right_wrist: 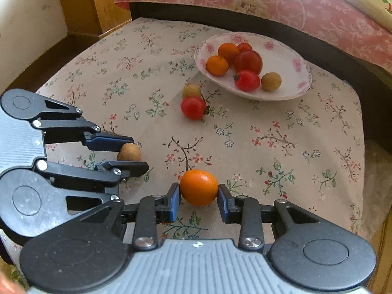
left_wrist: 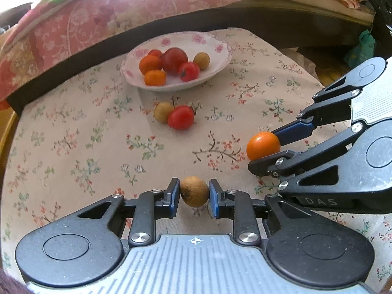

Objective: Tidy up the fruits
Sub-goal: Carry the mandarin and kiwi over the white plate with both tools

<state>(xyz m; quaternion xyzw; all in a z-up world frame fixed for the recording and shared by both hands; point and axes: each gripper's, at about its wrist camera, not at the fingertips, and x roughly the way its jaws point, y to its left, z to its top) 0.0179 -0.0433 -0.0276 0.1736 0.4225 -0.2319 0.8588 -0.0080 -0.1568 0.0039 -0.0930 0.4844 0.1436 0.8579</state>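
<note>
Two hand-held grippers are working side by side over a flowered tablecloth (right_wrist: 245, 132). At the left, the left gripper (left_wrist: 194, 192) is clenching a small brown fruit (left_wrist: 194, 191), its blue pads pressing on both sides of it. In the right wrist view the same brown fruit is sitting at about nine o'clock, between the two dark fingers (right_wrist: 115, 142) coming in from the left edge.

Just to the right, the right gripper (right_wrist: 199, 188) is grasping an orange fruit (right_wrist: 199, 187) between its blue pads, at about six o'clock in its own view. In the left wrist view that orange fruit is showing at three o'clock.

Farther up the cloth, toward the middle, a red tomato (right_wrist: 193, 107) and a tan fruit (right_wrist: 191, 91) are lying loose and touching each other.

Beyond them, at about one o'clock in the right wrist view, a white dish with pink flowers (right_wrist: 294, 63) is holding six fruits: orange ones, red ones and one tan one.

Behind the table, a pink patterned quilt (right_wrist: 306, 2) is lying along the far edge.
</note>
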